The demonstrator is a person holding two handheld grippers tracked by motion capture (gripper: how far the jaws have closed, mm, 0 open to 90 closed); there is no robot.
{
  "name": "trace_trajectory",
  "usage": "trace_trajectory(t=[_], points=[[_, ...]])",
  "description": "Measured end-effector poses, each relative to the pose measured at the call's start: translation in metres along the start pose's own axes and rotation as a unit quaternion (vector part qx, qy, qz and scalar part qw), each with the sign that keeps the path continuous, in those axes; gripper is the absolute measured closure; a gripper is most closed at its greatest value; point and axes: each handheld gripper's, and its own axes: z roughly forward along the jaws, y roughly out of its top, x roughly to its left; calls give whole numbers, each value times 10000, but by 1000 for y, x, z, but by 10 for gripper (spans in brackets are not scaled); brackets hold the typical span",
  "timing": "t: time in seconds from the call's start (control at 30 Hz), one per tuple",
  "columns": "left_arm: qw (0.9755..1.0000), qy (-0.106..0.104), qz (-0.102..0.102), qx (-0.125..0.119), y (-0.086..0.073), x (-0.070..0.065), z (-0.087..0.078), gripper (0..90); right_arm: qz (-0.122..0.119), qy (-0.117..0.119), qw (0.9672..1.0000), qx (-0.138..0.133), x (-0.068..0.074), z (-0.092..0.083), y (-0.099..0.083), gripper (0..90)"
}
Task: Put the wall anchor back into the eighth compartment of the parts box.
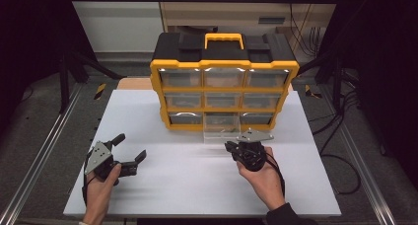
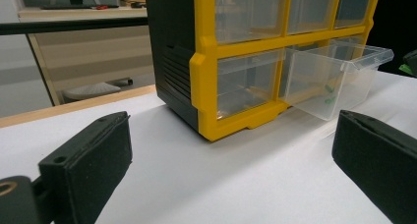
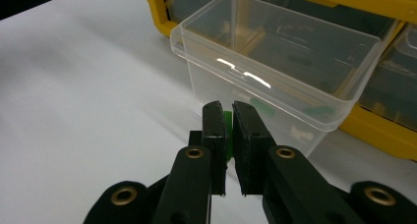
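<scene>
My right gripper (image 3: 228, 117), low centre of its view, pinches a small, light, stiff green plastic piece (image 3: 227, 128) edgewise before the pulled-out clear plastic drawer (image 3: 275, 69); it could slip. My left gripper (image 1: 129, 149) rests open.

Bright white table (image 1: 162, 185), dark surroundings, glare on the clear drawer (image 3: 246, 79).

I can read no text, label, brand, number or sign anywhere here. The yellow and black organizer (image 1: 224, 82) in front of me bears no legible lettering, and its clear drawer (image 3: 275, 62) is unmarked.
</scene>
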Motion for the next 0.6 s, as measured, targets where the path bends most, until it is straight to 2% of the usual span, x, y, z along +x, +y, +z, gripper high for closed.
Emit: trace_trajectory(t=[0.07, 0.3, 0.47, 0.5, 0.53, 0.6], points=[[10000, -3, -6, -13, 0, 0, 0, 11, 62, -1, 10000, -5, 0, -2, 0, 842], [10000, -5, -12, -19, 0, 0, 0, 11, -19, -49, 9999, -112, -5, -7, 7, 842], [10000, -10, -12, -17, 0, 0, 0, 11, 37, -88, 9999, -140, -6, -11, 12, 842], [10000, -8, -13, -20, 0, 1, 0, 11, -33, -90, 9998, -162, -8, -11, 13, 842], [10000, -7, -17, -23, 0, 1, 0, 11, 56, -85, 9998, -156, -7, -12, 14, 842], [10000, -9, -20, -28, 0, 0, 0, 11, 61, -125, 9998, -162, -8, -13, 16, 843]])
